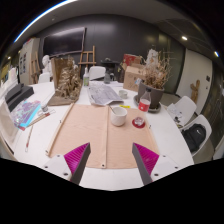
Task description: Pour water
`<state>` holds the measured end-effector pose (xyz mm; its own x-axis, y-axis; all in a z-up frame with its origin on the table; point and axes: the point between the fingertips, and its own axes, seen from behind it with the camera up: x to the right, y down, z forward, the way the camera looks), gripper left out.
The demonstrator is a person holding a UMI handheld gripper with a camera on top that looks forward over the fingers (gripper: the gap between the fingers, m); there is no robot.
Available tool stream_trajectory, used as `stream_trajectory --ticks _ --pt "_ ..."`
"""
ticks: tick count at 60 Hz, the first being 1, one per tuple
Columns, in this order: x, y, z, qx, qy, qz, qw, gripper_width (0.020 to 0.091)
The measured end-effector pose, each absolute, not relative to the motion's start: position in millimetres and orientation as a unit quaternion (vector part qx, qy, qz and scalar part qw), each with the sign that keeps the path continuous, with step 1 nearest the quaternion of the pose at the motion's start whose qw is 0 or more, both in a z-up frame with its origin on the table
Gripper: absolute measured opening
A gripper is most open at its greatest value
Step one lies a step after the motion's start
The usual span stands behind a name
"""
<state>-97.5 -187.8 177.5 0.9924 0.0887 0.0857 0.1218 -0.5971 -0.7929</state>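
— Both fingers [110,160] of your gripper [110,172] sit nearest the lens, spread wide with nothing between the magenta pads [76,155]; you are holding nothing at all.

— So where are the things I need for pouring?

— Look ahead of the fingers, across the tan sheet [98,133] lying on the white table [45,125]; a white cup [119,116] stands at about one o'clock from the gap between your fingers, well beyond them; just to its right, at roughly two o'clock, sits a small red and white object [139,122], and behind that a reddish container [144,103]; I cannot tell which of these holds the water.

— Has any of the task been done?

— Judging by how things lie, nothing yet; you grip no vessel, the cup stands upright on its own, and I cannot see whether it has anything in it; reaching, grasping, lifting, tilting and setting back down all remain.

— What else is on the table that might get in my way?

— A pile of papers [102,94] lies at twelve o'clock past the sheet; a dried plant arrangement [155,75] rises at two o'clock behind the red things; a wooden model [67,80] stands at eleven o'clock; chairs [190,115] crowd the right side; none of them lies between your fingers and the cup.
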Motion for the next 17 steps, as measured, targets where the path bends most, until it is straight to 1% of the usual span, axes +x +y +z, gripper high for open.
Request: stream_trajectory --ticks 17 --pt "-116 -199 173 -0.902 -0.049 -0.007 0.428 0.0858"
